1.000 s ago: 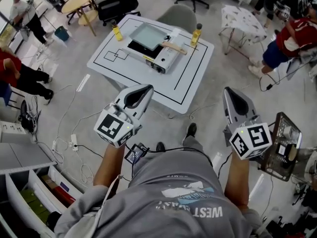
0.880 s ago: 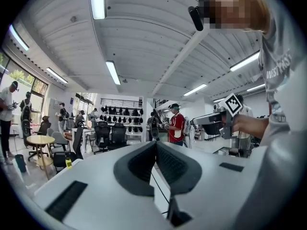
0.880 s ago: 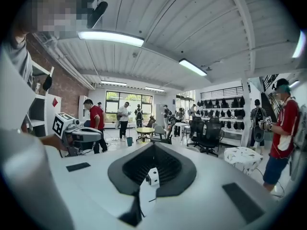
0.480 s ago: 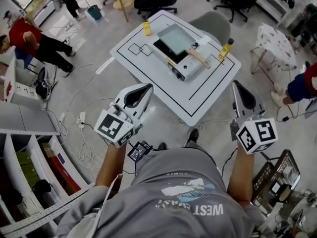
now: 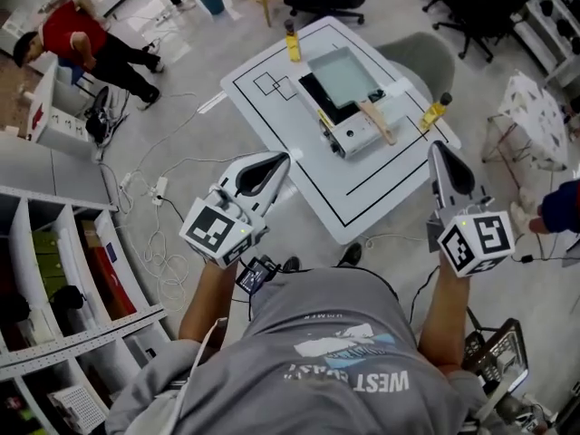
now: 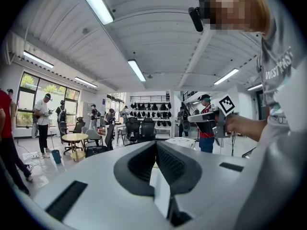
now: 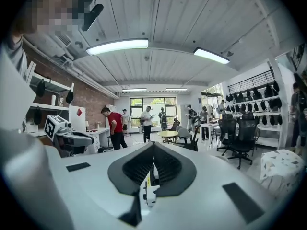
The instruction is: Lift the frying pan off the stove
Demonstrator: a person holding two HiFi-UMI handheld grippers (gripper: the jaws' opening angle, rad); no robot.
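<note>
The square grey frying pan [image 5: 343, 73] with a wooden handle [image 5: 376, 120] rests on a portable stove [image 5: 353, 134] on the white table [image 5: 272, 116] ahead of me. My left gripper [image 5: 279, 159] is held in the air short of the table's near left edge, shut and empty. At the right, my right gripper [image 5: 439, 148] hovers beside the table's near right corner, its jaws together with nothing between them. Both are well apart from the pan. In the left gripper view, the left gripper [image 6: 156, 145] looks across the room, and in the right gripper view the right gripper [image 7: 153, 145] does too; neither view shows the pan.
Two yellow bottles [image 5: 292, 42] [image 5: 435, 113] stand on the table. A grey chair [image 5: 421, 57] sits behind it. Cables and a power strip [image 5: 159, 188] lie on the floor at left, beside shelving [image 5: 54, 270]. People [image 5: 82, 39] stand at the far left.
The head view has swung round: the table with stove and pan has shifted right and turned in the picture. Both grippers keep their spots in the picture and stay shut.
</note>
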